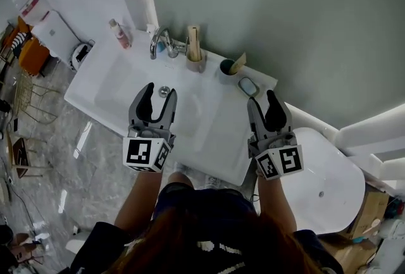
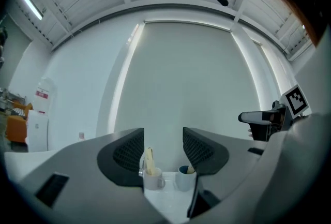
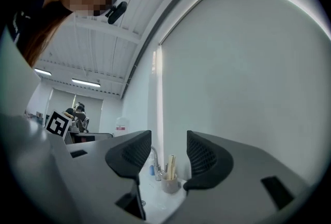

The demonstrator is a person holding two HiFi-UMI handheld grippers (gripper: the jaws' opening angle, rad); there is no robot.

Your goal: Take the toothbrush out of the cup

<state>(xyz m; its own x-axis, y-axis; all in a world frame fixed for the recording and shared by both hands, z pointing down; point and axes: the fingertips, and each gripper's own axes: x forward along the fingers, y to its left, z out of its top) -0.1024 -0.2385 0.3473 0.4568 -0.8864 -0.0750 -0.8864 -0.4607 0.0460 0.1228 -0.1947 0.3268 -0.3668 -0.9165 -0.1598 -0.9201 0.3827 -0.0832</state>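
Observation:
A pale cup (image 1: 195,64) stands at the back rim of the sink beside the faucet, with bamboo toothbrushes (image 1: 193,42) upright in it. My left gripper (image 1: 160,90) hovers open over the basin, short of the cup. My right gripper (image 1: 262,98) is open too, over the sink's right end. In the left gripper view the cup (image 2: 152,178) and toothbrush (image 2: 149,159) show between the empty jaws of the left gripper (image 2: 163,148). The right gripper view frames the cup (image 3: 169,183) and its toothbrush (image 3: 170,164) between the spread jaws of the right gripper (image 3: 169,150).
A dark green cup (image 1: 228,68) and a soap dish (image 1: 248,86) sit right of the toothbrush cup. The faucet (image 1: 161,42) and a pink bottle (image 1: 119,33) stand at the sink's (image 1: 101,76) back left. A white toilet (image 1: 326,181) is on the right, the wall just behind.

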